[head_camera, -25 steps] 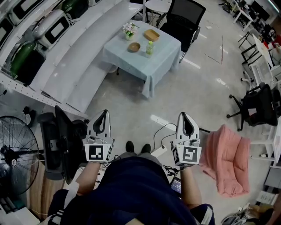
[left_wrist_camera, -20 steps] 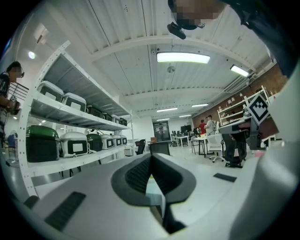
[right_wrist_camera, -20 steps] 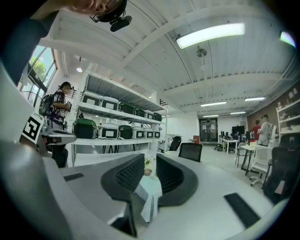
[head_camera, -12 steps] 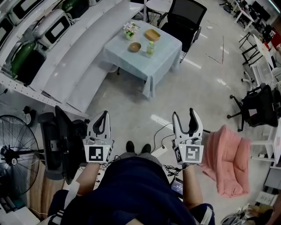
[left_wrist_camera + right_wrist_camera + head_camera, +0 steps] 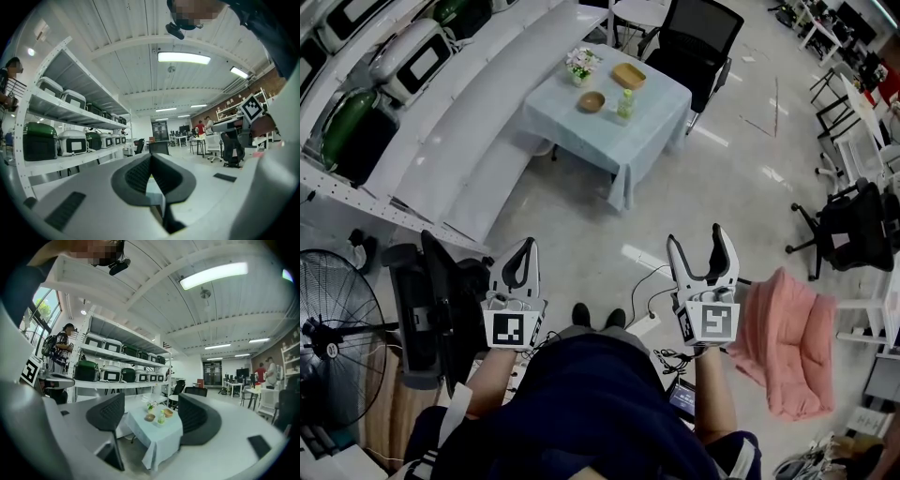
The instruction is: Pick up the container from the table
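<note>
Currently in hand: the approach. The table is seen well ahead across bare floor, and nothing on it is within reach yet.
Container: it is set on the table's pale cloth, among a small bowl, a wide bowl, a green bottle and a pot of flowers. Which of these is meant cannot be told from here.
Left gripper: it is held level, with its jaws pressed together and nothing between them.
Right gripper: it is held level. Its jaws are opening and already wide apart, and nothing is gripped. The distant table is framed between them in the right gripper view.
Done well: the table is best held centred between the right jaws while the gap is closed. The jaws are best left wide until the container sits between the pads.
Care: the bottle and flowers are placed near the bowls and are judged easy to knock over.
</note>
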`<state>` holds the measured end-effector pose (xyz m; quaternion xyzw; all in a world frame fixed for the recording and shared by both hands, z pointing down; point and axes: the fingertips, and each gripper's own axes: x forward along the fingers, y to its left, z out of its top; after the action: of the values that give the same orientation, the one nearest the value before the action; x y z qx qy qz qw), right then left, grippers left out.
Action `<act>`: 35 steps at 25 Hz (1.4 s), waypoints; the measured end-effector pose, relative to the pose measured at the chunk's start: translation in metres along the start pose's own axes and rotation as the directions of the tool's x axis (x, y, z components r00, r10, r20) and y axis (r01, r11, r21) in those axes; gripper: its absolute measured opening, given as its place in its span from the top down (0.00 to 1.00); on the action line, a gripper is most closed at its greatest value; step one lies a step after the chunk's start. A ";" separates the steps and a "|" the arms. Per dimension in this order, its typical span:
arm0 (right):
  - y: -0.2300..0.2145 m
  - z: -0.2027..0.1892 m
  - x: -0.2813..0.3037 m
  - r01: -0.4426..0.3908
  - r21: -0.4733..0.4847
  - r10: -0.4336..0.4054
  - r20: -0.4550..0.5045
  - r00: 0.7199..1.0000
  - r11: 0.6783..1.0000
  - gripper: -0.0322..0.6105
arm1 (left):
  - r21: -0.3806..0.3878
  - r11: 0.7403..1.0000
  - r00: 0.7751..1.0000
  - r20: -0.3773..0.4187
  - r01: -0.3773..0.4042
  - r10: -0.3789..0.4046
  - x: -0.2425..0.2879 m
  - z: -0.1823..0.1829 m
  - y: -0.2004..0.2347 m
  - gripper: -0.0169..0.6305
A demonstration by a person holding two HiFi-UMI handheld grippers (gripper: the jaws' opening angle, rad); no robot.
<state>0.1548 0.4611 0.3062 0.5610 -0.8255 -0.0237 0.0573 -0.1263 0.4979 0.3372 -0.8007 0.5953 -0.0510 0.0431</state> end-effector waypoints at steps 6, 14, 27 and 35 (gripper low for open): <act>0.012 -0.001 0.023 0.019 -0.009 -0.019 0.003 1.000 1.000 0.40 | -0.011 0.999 1.000 0.008 0.030 -0.030 0.009 -0.005 0.019 0.97; 0.019 -0.004 0.060 0.017 -0.011 -0.017 0.003 1.000 1.000 0.39 | -0.016 0.999 0.999 0.001 0.046 -0.046 0.030 -0.015 0.043 0.97; -0.047 -0.023 0.187 -0.004 0.020 0.005 -0.013 1.000 1.000 0.35 | -0.022 1.000 1.000 -0.023 -0.015 0.014 0.150 -0.029 0.077 0.97; -0.114 -0.030 0.300 -0.045 0.037 0.045 0.003 0.999 0.998 0.35 | 0.010 0.996 0.996 -0.035 -0.086 0.086 0.256 -0.022 0.104 0.97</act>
<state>0.1548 0.1406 0.3446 0.5432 -0.8383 -0.0077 0.0467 -0.1545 0.2231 0.3538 -0.7731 0.6297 -0.0657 0.0382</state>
